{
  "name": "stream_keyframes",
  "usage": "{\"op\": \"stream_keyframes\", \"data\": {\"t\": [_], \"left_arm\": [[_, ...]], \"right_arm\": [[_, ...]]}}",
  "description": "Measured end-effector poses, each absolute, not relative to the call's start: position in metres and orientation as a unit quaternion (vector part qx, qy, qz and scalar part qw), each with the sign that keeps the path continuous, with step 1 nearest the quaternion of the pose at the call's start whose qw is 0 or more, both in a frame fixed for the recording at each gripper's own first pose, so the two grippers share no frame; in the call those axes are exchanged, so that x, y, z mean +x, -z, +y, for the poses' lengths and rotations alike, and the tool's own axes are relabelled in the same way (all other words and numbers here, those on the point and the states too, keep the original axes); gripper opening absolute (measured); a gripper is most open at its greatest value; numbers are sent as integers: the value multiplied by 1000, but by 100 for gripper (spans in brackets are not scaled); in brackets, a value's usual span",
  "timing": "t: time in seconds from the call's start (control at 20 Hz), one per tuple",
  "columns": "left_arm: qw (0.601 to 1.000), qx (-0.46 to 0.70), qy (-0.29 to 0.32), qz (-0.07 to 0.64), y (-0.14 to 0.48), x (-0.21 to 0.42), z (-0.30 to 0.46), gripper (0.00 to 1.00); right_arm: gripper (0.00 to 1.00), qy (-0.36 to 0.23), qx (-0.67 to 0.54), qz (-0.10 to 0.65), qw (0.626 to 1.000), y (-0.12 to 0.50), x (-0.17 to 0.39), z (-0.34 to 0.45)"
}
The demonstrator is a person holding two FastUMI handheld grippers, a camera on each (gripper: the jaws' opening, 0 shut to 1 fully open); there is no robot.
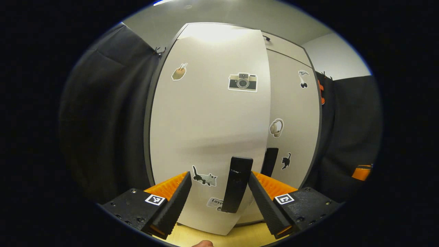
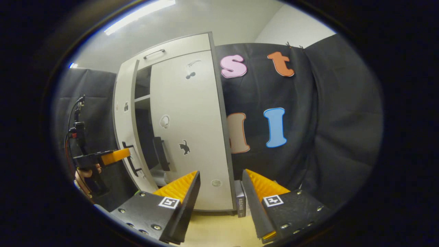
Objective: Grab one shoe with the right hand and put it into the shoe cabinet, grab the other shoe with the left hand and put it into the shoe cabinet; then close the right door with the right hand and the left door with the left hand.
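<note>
Cabinet (image 2: 178, 113) interior dark behind left door (image 1: 209, 120), shoes unseen. Left gripper (image 1: 219, 192) spread wide, straddling door handle (image 1: 236, 183). Right gripper (image 2: 219, 192) spread, empty, facing right door (image 2: 188, 130).

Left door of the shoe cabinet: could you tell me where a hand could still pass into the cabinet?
A dark gap stays open between the left door and the closed right door, with a shelf crossing it high up. It is tight lower down, where both door handles crowd together near the left gripper.
</note>
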State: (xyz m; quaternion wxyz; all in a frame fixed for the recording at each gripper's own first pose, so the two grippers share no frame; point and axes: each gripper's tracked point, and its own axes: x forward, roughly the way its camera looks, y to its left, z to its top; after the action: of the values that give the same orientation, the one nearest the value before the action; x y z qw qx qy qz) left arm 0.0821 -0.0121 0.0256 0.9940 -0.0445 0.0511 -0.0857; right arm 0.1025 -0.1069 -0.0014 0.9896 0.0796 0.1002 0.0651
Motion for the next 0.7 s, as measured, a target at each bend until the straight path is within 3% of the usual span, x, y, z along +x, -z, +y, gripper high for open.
{"op": "stream_keyframes", "data": {"t": [0.35, 0.7], "left_arm": [[994, -41, 91, 55, -23, 97, -19, 100], [993, -50, 96, 57, -20, 110, -26, 100]], "right_arm": [[70, -45, 87, 100, 990, 3, 107, -121], [74, -38, 82, 99, 991, 5, 111, -123]]}}
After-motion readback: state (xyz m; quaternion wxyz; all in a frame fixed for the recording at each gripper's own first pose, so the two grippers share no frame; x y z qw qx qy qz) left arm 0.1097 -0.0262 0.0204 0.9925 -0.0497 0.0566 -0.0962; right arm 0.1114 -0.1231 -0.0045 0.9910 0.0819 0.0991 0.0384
